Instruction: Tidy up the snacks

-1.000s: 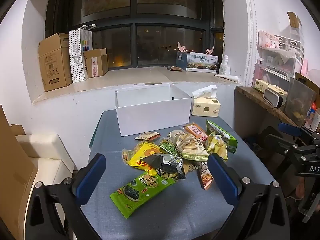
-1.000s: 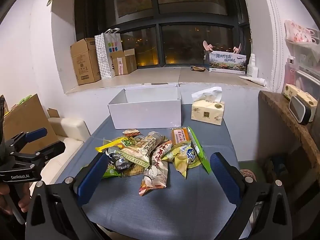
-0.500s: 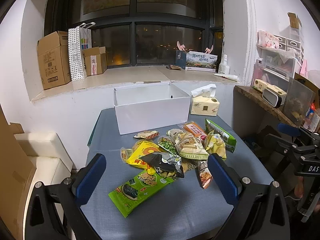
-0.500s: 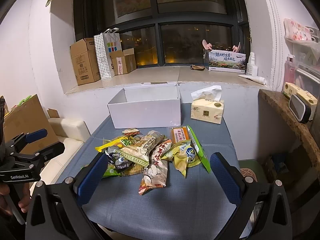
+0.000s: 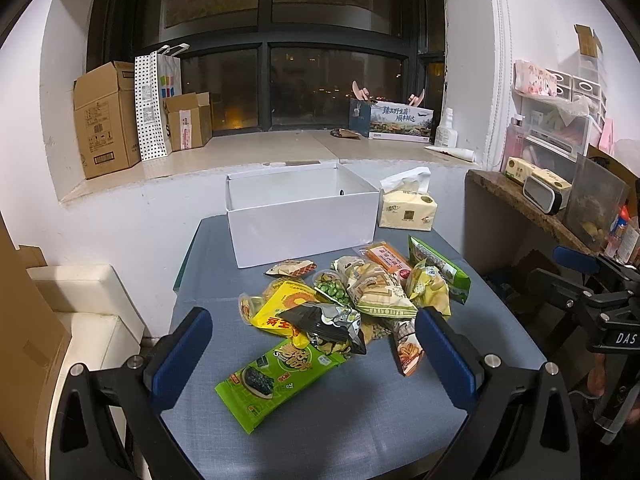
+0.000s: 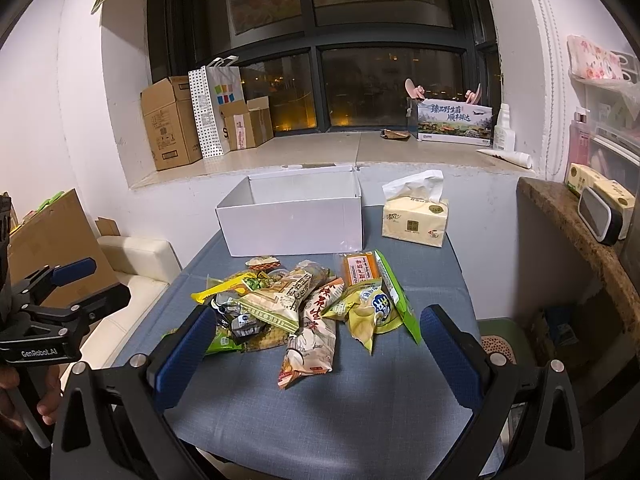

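Observation:
A pile of snack packets lies mid-table on the blue-grey cloth; it also shows in the right wrist view. A green seaweed packet lies nearest the left gripper. A white open box stands behind the pile, also seen in the right wrist view. My left gripper is open and empty, above the table's near edge. My right gripper is open and empty, with a beige-and-red packet between its fingers' line of sight.
A tissue pack stands right of the box. Cardboard boxes and a paper bag sit on the window sill. A wooden shelf with clutter is at the right. A white seat is left of the table.
Both grippers have moved slightly forward toward the pile; nothing was picked up and both stay open.

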The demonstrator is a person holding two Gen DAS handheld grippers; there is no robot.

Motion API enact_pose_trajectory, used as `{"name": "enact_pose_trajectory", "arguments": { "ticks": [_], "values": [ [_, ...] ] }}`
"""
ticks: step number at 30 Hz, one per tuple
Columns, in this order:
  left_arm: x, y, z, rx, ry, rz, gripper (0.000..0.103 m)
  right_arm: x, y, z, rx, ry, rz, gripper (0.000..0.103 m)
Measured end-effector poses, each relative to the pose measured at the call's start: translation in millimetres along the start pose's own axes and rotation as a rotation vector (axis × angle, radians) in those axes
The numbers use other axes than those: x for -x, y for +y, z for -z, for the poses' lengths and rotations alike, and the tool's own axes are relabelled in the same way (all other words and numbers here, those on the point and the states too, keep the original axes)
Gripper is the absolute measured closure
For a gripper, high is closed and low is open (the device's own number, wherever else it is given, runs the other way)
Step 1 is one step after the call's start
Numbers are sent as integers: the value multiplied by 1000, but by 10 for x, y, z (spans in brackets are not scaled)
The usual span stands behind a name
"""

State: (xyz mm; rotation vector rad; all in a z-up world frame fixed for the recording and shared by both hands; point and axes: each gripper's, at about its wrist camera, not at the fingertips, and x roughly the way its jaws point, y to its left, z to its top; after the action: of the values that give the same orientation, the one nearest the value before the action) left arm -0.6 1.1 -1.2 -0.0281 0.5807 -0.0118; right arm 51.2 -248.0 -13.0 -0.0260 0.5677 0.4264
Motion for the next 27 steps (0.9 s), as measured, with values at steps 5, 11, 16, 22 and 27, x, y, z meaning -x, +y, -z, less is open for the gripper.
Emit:
{"name": "enact_pose_trajectory", "arguments": {
  "ticks": [5, 11, 16, 22, 27],
  "values": [
    [1, -3, -2, 0, 0, -3, 0, 5, 2, 2, 0, 0, 0, 0],
    [11, 49, -17, 14, -3, -5, 0, 11, 2, 1, 0, 0, -1, 0],
    [21, 72, -22, 14, -6, -8, 0, 0, -2, 7, -1, 2, -1, 0],
    [16, 84, -24, 18, -5, -13, 0, -10, -1, 20, 1, 3, -3, 0],
    [12, 90, -18, 18, -7, -13, 0, -10, 8, 24, 2, 4, -3, 0]
  ]
}}
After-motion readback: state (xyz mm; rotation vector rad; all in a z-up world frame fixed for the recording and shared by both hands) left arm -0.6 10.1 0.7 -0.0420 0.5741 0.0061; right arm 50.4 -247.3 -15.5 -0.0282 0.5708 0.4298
